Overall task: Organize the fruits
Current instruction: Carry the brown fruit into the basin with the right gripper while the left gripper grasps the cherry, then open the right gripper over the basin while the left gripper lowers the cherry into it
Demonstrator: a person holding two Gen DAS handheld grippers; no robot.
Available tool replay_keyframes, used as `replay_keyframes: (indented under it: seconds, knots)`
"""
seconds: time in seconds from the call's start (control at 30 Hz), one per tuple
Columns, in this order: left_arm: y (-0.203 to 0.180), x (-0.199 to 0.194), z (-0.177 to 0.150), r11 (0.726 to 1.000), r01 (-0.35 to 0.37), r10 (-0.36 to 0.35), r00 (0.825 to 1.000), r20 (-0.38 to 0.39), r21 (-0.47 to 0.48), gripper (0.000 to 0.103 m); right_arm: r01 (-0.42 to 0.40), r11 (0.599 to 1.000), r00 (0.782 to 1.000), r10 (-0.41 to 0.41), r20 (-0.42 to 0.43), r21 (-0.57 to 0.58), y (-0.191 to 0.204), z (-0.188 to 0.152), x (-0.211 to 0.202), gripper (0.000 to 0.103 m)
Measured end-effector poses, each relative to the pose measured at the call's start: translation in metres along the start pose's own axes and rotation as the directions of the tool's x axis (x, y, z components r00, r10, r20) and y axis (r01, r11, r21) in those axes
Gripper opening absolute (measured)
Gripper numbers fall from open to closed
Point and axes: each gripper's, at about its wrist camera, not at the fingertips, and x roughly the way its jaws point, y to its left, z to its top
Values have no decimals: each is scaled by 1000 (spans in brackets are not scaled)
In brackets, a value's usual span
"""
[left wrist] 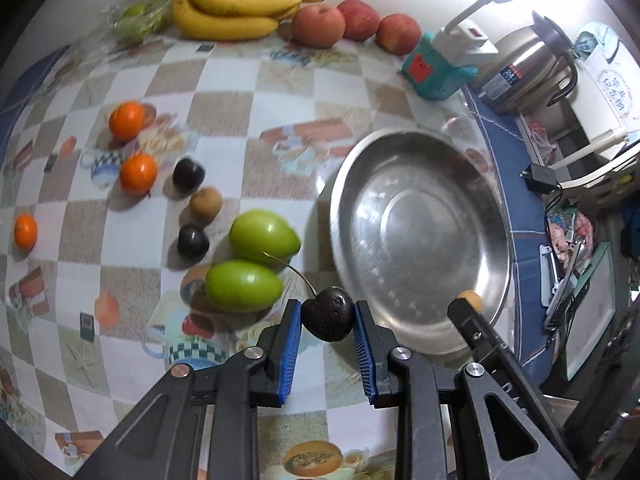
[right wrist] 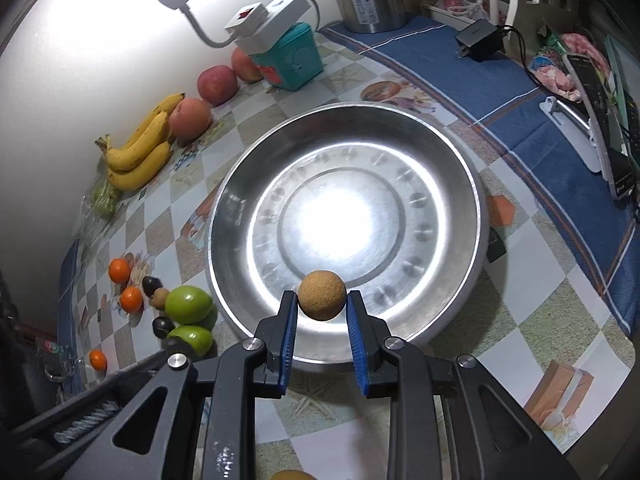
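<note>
My left gripper is shut on a dark cherry with a long stem, held above the table just left of the steel bowl. My right gripper is shut on a small round brown fruit, held over the near rim of the empty steel bowl. The right gripper and its brown fruit also show at the bowl's near edge in the left wrist view. On the table lie two green fruits, two dark cherries, a brown fruit and three small oranges.
Bananas, three red apples and bagged green fruit line the far wall. A teal box with a lamp, a steel kettle and a black charger stand beyond the bowl. Clutter lies past the table's right edge.
</note>
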Motion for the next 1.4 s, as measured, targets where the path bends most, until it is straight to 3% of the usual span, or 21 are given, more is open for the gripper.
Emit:
replay_keyframes:
  seconds: [0.27,0.43,0.53,0.7,1.07,1.23,1.4]
  knots:
    - [-24,6,41,997,69,-69,998,13,28,28,53,998,998,-53,12,44,-8,10,7,26]
    - [-37,16,60,997,43,-46,998,38,64,28,116,993,991,-118,70,39,-12,24,7,26]
    - [-39,28,60,995,20,-25,998,51,93,28,148,989,986,-149,80,24,-13,29,10,26]
    - [-38,54,55,996,1,-2,1000,5,89,28,173,984,983,-175,59,34,-20,33,19,26]
    - [-58,74,38,984,-46,51,998,-26,174,28,183,981,983,-184,20,60,-30,43,35,26]
    - [-52,79,39,988,-9,18,998,-57,155,28,195,980,980,-196,23,49,-30,48,39,26]
    - [-47,77,38,986,-31,39,998,-45,163,28,193,981,981,-194,25,30,-25,50,41,26]
